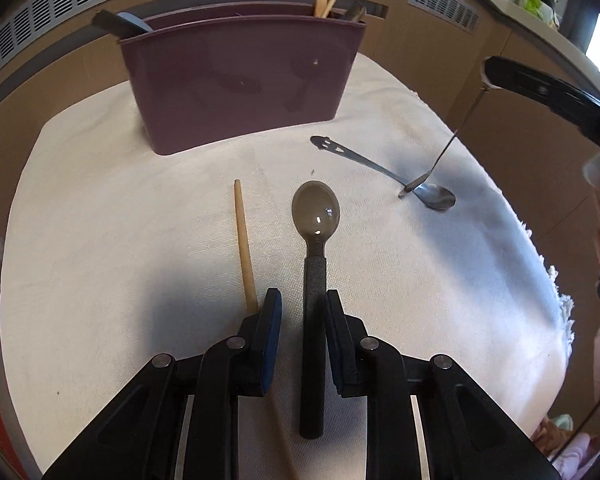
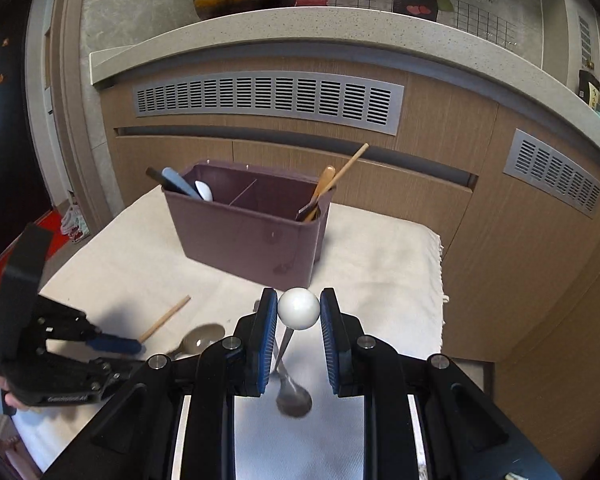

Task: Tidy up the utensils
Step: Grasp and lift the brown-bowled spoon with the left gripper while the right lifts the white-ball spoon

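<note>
A maroon utensil holder (image 1: 240, 80) stands at the far side of the cloth; it also shows in the right wrist view (image 2: 248, 232). My left gripper (image 1: 302, 300) is open, its jaws either side of the black handle of a brown-bowled spoon (image 1: 315, 216) lying on the cloth. A wooden chopstick (image 1: 245, 256) lies just left of it. My right gripper (image 2: 299, 306) is shut on the white ball end of a thin metal spoon (image 2: 294, 398), which hangs bowl down. In the left wrist view that spoon (image 1: 452, 140) touches a flat steel spoon (image 1: 384, 172).
The holder has several utensils in its left and right compartments (image 2: 320, 188). The white cloth (image 1: 120, 240) covers a small table with edges at right (image 2: 440, 280). Wooden cabinets with vents (image 2: 268, 96) stand behind.
</note>
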A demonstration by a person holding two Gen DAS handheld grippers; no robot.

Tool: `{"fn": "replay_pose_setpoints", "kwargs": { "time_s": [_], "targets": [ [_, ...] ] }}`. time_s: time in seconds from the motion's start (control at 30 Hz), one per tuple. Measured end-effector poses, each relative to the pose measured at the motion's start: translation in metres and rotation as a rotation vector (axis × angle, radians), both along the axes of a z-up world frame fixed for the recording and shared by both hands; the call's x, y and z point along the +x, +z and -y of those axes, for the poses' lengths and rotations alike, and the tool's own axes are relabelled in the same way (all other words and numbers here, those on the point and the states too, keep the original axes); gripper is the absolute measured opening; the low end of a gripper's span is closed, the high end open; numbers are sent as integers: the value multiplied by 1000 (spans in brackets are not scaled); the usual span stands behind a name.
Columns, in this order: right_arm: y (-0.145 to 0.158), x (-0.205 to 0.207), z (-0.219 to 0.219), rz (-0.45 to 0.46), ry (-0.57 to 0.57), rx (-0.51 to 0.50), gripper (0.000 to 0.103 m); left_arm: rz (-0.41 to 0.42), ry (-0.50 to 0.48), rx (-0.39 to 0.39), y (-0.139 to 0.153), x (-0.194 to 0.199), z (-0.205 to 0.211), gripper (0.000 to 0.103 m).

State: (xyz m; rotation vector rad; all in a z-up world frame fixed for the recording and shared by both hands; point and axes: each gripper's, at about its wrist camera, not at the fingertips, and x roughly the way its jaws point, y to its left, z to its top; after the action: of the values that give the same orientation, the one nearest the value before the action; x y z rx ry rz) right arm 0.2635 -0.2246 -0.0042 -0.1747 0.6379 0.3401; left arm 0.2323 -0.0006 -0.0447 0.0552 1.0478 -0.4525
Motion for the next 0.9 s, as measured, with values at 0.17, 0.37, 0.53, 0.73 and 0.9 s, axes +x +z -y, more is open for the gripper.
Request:
{"fn": "replay_pose_setpoints", "kwargs": {
  "time_s": [0.17, 0.37, 0.53, 0.73, 0.9],
  "targets": [
    [-2, 2, -2, 7, -10, 21, 20, 12, 15, -38, 7, 5, -10, 23],
    [-1, -6, 1, 3, -16, 14, 19, 0, 24, -75, 5, 14, -11, 23],
    [-1, -7, 2, 6, -16, 11, 19, 4, -65, -37, 8, 30, 17, 23],
    [-3, -13, 2, 20, -3, 18, 20, -69, -140, 123, -2, 66, 46, 23],
    [-3, -14, 6, 25, -1, 29, 19, -124, -155, 158, -10, 83, 61, 29]
  ]
}}
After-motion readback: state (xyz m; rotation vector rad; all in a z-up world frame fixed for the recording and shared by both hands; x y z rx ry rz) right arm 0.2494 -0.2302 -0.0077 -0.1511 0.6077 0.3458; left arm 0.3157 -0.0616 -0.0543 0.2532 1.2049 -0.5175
